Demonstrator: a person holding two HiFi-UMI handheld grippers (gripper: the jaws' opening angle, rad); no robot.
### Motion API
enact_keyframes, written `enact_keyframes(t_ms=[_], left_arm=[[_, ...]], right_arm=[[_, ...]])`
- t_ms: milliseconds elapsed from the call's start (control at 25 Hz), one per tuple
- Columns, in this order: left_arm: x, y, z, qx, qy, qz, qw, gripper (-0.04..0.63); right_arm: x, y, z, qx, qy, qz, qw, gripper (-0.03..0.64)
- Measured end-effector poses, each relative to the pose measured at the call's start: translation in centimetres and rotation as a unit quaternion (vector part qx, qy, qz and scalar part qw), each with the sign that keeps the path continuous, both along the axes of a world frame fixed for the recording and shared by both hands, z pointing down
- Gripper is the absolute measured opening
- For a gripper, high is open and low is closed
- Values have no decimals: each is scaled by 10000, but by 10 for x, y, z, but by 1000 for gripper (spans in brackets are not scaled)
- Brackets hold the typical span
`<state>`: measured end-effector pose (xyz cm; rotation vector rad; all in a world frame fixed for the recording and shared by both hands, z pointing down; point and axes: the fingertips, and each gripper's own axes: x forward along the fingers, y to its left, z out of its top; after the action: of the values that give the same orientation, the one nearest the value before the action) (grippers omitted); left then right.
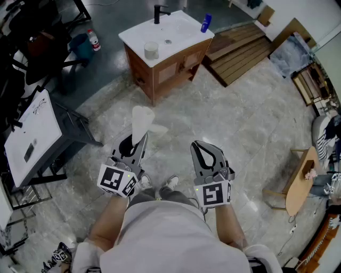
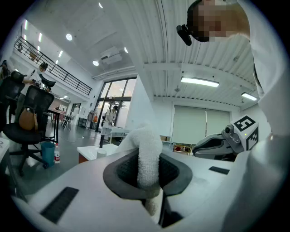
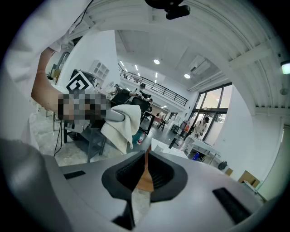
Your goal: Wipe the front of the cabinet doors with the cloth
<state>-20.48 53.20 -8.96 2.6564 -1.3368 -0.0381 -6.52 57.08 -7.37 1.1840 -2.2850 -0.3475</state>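
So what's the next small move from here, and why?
Probably step forward and carry the left gripper toward the cabinet doors. It is shut on the cloth, so the grasp looks ready, but the doors stand well ahead of the person and nothing touches them. The right gripper is shut and empty.

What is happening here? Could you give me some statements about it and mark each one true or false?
1. The left gripper holds a white cloth in its jaws. True.
2. The cloth is pressed against the cabinet doors. False: the wooden vanity cabinet stands apart from it, further ahead across the floor.
3. The right gripper carries a sponge. False: its jaws are together with nothing between them.
4. A black faucet stands on the white sink top. True.
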Motion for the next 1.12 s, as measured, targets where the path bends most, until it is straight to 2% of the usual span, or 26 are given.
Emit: enact_keyframes(t_ms=[440,880,1120], left_arm=[[5,-2,10,-35,-43,-76,10000,58],[64,-10,9,130,-133,-366,9992,58],[72,-34,30,17,-191,-451,9988,58]], right_arm=[[20,-3,5,29,-155,161,9997,52],[81,-4,15,155,-87,-84,9998,52],[95,-26,23,157,-25,-97,9998,52]])
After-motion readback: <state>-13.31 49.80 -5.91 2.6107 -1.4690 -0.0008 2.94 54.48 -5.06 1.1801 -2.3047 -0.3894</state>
